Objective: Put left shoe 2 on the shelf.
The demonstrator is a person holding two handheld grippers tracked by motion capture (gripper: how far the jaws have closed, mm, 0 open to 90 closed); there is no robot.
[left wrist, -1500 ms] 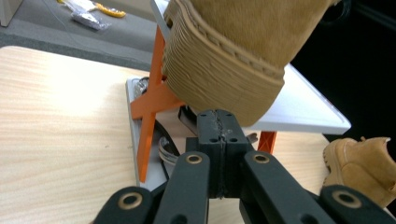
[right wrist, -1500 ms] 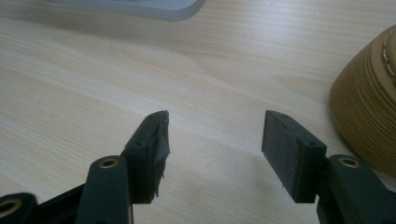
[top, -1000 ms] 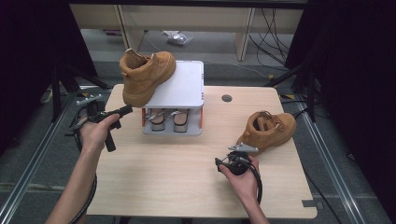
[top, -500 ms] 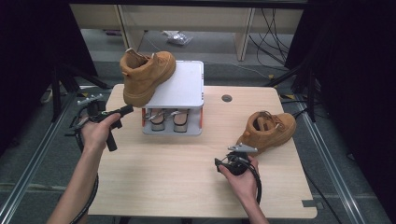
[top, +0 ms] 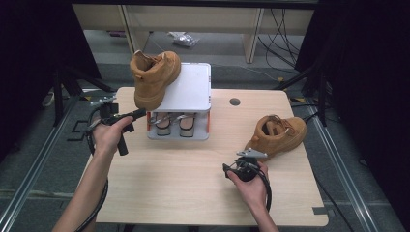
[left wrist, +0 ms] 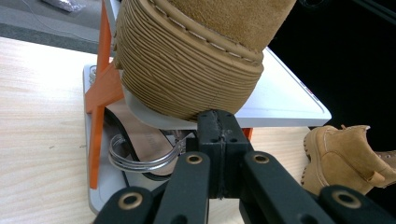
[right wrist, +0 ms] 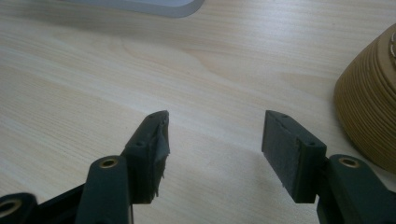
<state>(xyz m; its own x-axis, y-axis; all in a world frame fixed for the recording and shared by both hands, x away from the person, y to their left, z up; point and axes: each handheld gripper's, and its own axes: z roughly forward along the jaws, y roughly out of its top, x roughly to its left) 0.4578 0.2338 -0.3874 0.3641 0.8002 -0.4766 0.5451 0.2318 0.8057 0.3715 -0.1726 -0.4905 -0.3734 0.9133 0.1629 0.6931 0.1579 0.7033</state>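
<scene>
The second boot lies at the right of the frame on the surface, just up and right of the right gripper, whose jaws gape wide and empty. Its toe points right. The left gripper, closed on nothing, sits beside the racked boot at upper left.

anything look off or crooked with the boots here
Yes. The boot on the rack sits askew: its toe overhangs the front left corner of the white top shelf. The other boot sits on the table, apart from the rack, in front of the open right gripper.

Bare pale wooden counter between both hands, white two-tier shoe rack blocking the back, tan suede boot crowding the right edge
</scene>
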